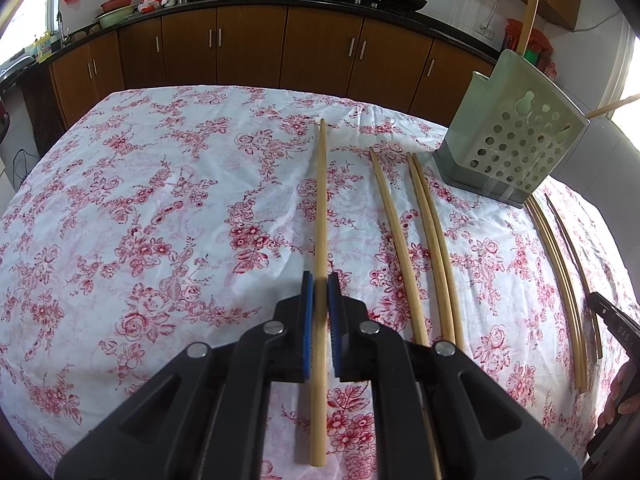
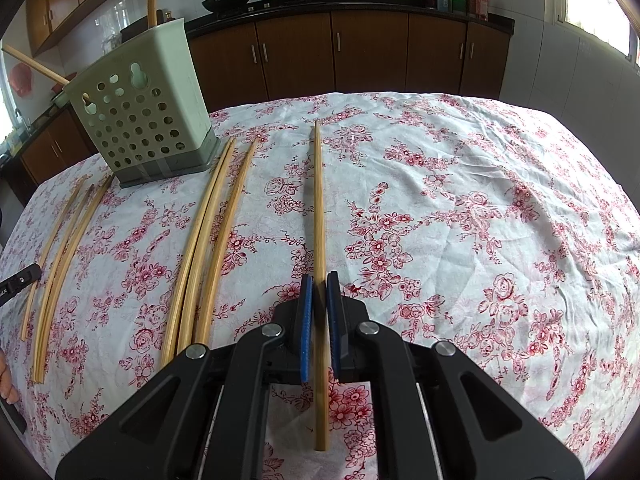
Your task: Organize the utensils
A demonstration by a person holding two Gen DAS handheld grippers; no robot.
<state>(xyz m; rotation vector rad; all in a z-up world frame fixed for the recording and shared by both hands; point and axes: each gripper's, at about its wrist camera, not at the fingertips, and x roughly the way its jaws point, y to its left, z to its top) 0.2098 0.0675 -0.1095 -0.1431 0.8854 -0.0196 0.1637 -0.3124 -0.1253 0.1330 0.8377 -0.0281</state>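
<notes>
Chopsticks are pinched, one per gripper: the left gripper (image 1: 321,280) is clamped on a chopstick (image 1: 321,200), the right gripper (image 2: 320,280) on another chopstick (image 2: 318,200), both sticks lying along the floral tablecloth (image 1: 160,200). Btwn the two, loose chopsticks (image 1: 424,240) are spread on the cloth. Farther back a perforated green holder (image 1: 516,132) is stood w/ two sticks already in it.

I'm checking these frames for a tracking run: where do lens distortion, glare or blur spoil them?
Left wrist view: fisheye bends the loose chopsticks into curves, dark vignette in the corners, and the held chopstick smears between the left hand-held gripper pads. Right wrist view: the window is blown out white, and the table edge bows.
</notes>
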